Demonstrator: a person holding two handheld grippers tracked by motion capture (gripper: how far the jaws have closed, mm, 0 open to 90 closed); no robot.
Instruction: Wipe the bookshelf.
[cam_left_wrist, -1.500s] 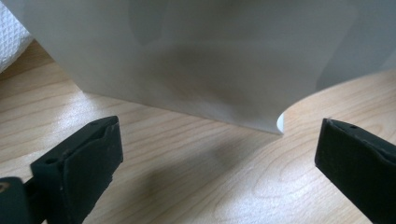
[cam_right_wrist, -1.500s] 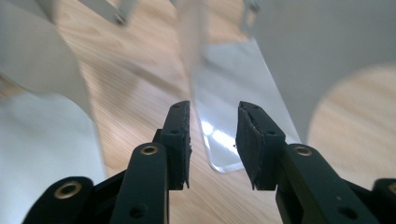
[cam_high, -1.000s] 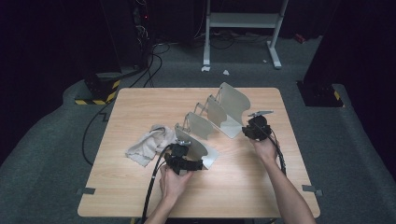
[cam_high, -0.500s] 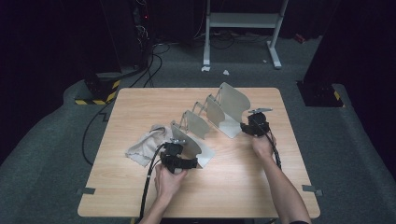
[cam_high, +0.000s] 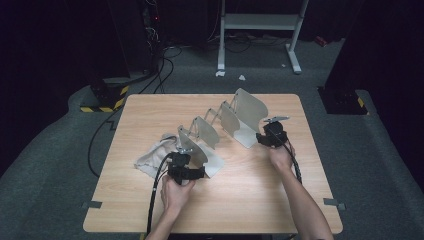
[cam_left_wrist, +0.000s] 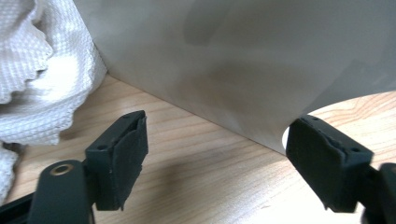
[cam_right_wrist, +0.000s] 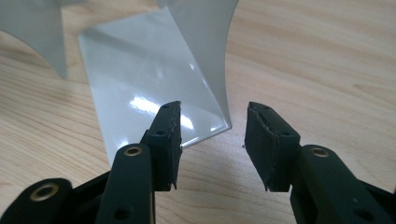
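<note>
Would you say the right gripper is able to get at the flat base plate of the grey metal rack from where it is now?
Probably yes: the right gripper stands open right at the corner of the base plate, with bare table around it and nothing between.

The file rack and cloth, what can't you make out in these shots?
- Rack: its linkage is too small in the high view; the left gripper view's edges crop its panel.
- Cloth: partly behind the rack's near panel; cropped at the left gripper view's edge.
- Right gripper: the rack's upper part is cropped.
</note>
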